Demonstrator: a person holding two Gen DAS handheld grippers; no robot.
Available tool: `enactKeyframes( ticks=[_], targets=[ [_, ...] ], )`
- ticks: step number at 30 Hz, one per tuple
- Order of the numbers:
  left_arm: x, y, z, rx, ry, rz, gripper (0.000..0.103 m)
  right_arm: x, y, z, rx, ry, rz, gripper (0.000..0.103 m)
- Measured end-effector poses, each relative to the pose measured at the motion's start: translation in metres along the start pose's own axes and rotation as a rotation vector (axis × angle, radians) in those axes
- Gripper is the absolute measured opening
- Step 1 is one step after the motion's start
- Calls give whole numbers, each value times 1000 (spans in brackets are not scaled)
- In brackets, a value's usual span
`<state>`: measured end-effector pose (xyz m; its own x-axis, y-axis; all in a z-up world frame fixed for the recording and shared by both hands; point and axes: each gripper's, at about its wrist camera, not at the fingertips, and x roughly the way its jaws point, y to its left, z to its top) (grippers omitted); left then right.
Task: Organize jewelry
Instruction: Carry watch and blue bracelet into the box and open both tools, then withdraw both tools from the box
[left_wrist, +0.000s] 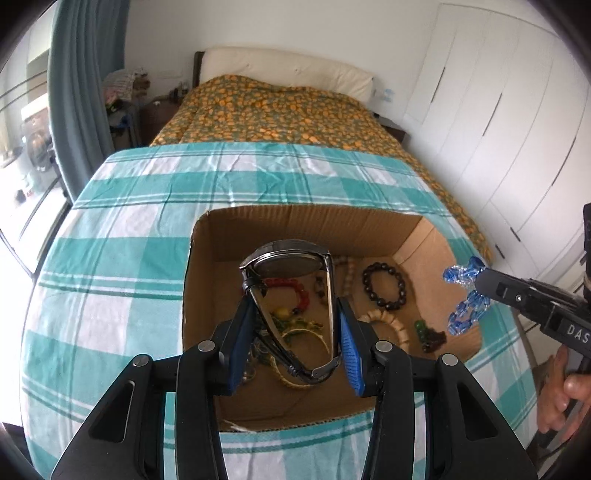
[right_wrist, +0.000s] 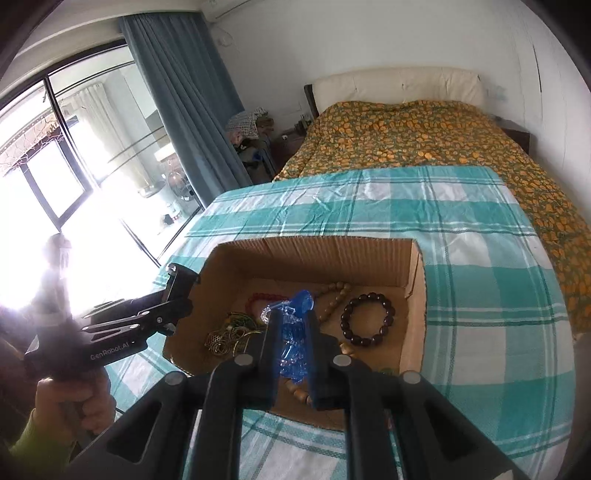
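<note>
An open cardboard box (left_wrist: 295, 221) stands on the teal checked cloth (left_wrist: 110, 258) and holds several bracelets, among them a dark bead one (left_wrist: 384, 286) and a red bead one (left_wrist: 295, 291). My left gripper (left_wrist: 293, 314) is shut on a metal wristwatch (left_wrist: 291, 262) and holds it above the box. My right gripper (right_wrist: 291, 325) is shut on a blue crystal bracelet (right_wrist: 293, 343) above the box (right_wrist: 332, 254); this gripper also shows in the left wrist view (left_wrist: 480, 288) by the box's right wall, with the blue bracelet (left_wrist: 465, 295) hanging from it.
The cloth-covered table (right_wrist: 480, 295) stands at the foot of a bed with an orange patterned cover (left_wrist: 277, 110). White wardrobe doors (left_wrist: 498, 129) are on the right. A blue curtain (right_wrist: 184, 110) and a glass door (right_wrist: 55, 166) are on the left.
</note>
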<state>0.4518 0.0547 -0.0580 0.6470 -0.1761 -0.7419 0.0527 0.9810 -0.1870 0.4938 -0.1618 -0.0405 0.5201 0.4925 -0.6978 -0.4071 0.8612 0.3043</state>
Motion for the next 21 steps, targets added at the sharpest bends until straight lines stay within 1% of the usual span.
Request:
enactKeyframes(
  ticks=[1, 3, 4, 5, 6, 7, 8, 9, 10, 11, 12, 13, 15, 17, 19, 20, 21],
  targets=[
    [5, 1, -1, 3, 12, 8, 46, 9, 0, -1, -2, 26, -4, 12],
    [14, 2, -4, 14, 23, 47, 48, 26, 0, -6, -2, 62, -26, 14],
    [17, 1, -6, 23, 22, 63, 54, 32, -2, -8, 2, 72, -32, 15],
    [18, 2, -8, 30, 21, 71, 64, 36, -3, -10, 5, 75, -37, 25],
    [16, 2, -9, 32, 15, 81, 70, 37, -5, -11, 8, 67, -51, 37],
    [13, 2, -10, 34, 1, 94, 77, 35, -5, -12, 8, 53, -68, 41],
    [8, 1, -12, 40, -19, 105, 82, 32, -4, -13, 4, 41, -80, 43],
    [2, 0, -14, 49, -36, 118, 84, 27, -3, -13, -3, 31, -88, 44],
    [-3, -1, -15, 54, -53, 133, 89, 22, -1, -13, -9, 23, -94, 44],
    [-11, -3, -16, 58, -76, 152, 95, 16, 2, -14, -19, 12, -104, 48],
    [-19, -6, -17, 62, -102, 171, 98, 11, 5, -13, -33, 0, -117, 56],
    [-26, -9, -17, 66, -129, 190, 101, 6, 9, -13, -49, -14, -133, 60],
    [-43, -15, -19, 68, -184, 229, 102, -7, 17, -13, -73, -40, -153, 67],
    [-57, -24, -20, 67, -196, 290, 102, -20, 25, -15, -85, -61, -162, 72],
    [-67, -32, -22, 68, -213, 347, 102, -32, 31, -17, -93, -80, -186, 82],
    [-71, -36, -24, 77, -222, 357, 102, -36, 34, -17, -96, -91, -202, 85],
    [-74, -39, -25, 93, -217, 345, 102, -42, 37, -19, -101, -103, -215, 85]
  ],
)
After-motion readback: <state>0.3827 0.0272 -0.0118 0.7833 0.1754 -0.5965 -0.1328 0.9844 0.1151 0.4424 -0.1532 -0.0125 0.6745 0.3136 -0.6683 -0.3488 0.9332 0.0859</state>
